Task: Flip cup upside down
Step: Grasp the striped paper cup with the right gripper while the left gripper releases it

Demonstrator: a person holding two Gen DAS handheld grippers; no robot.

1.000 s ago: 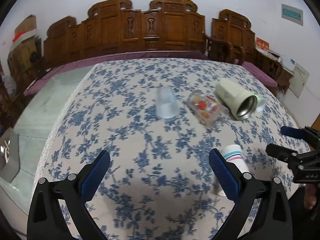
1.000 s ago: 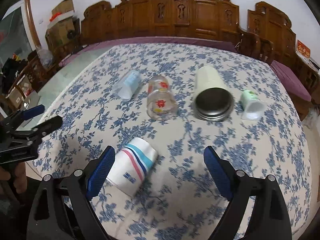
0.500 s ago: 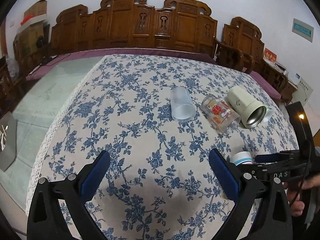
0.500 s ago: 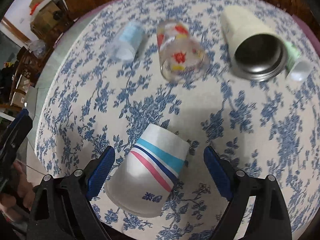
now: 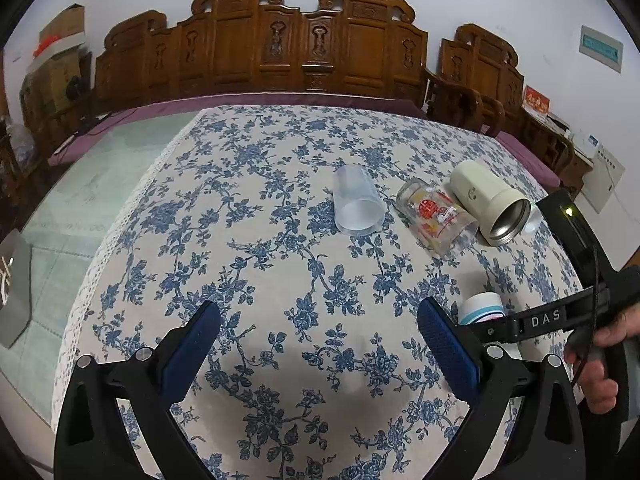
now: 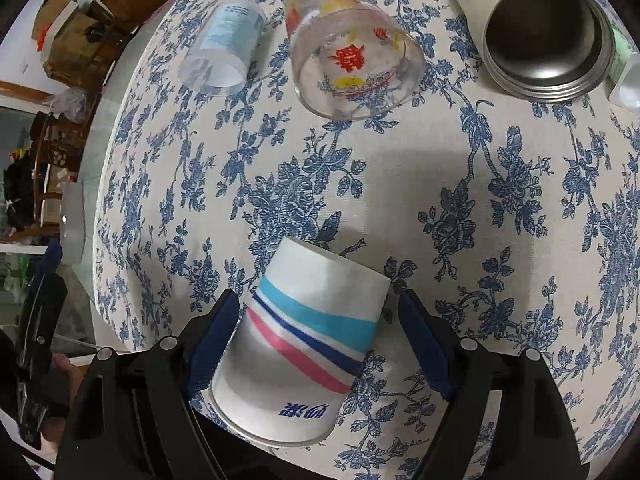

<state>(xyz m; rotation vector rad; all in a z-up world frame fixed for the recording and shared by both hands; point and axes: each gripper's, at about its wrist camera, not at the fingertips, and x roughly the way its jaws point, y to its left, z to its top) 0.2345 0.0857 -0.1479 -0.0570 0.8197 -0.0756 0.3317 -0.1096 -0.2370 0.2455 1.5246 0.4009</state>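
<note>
A white paper cup (image 6: 308, 332) with blue, navy and pink stripes lies on its side near the table's front edge, mouth toward the camera. My right gripper (image 6: 320, 336) is open, its jaws on either side of the cup. The left pad looks to be touching it; a gap shows at the right pad. In the left wrist view the cup (image 5: 480, 309) peeks out behind the right gripper (image 5: 500, 326). My left gripper (image 5: 316, 344) is open and empty above the tablecloth.
On the blue floral tablecloth (image 5: 260, 240) lie a clear plastic cup (image 6: 224, 52), a printed glass (image 6: 352, 52), a cream steel-lined tumbler (image 6: 548, 36) and a small green-white cup (image 6: 624, 68), all on their sides. Wooden chairs (image 5: 304, 48) stand behind the table.
My right gripper has come down and forward over the paper cup, and its jaws have narrowed around it. The left gripper has shifted slightly and stays open.
</note>
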